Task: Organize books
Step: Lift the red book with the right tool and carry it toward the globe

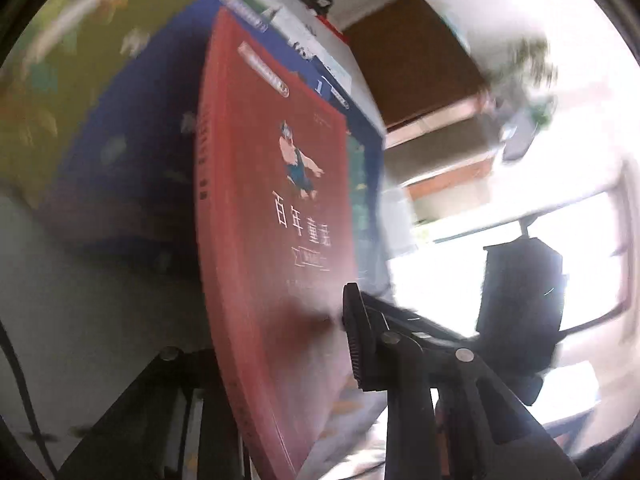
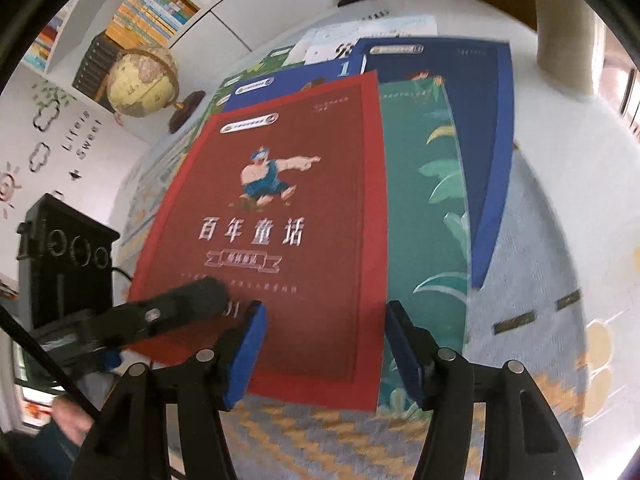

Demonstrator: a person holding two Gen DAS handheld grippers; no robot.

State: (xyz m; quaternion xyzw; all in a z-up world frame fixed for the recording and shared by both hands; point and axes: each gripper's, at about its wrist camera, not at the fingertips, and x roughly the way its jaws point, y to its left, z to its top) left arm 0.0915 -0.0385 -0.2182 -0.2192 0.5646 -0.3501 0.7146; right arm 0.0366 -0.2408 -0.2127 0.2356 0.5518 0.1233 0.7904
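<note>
My left claw (image 1: 356,344) is clamped on the near left edge of the red storybook (image 2: 276,216), the one with the pointing cartoon figure on its cover; from the left wrist view I look almost edge-on along that cover, with one ribbed black pad pressed flat against it and the other finger hidden behind the book, so the grip takes the corner rather than the middle. That makes sense to me: an edge is the only part of a flat book that a claw can pinch. In the right wrist view the red storybook lies on top of an untidy spread of other books on a patterned rug (image 2: 560,240), overlapping a green leafy book (image 2: 428,200) at its right and a dark blue book (image 2: 484,120) farther right, with another blue one and some white-covered ones showing behind. My right claw (image 2: 324,352) hangs over the book's near edge with its blue pads about half apart and nothing between them. I judge it is waiting there to steady or take the other side once the book comes up. A globe (image 2: 140,80) and full bookshelves (image 2: 160,4) stand beyond the pile, against the wall. Whether the corner has already left the books under it, I cannot tell.
</note>
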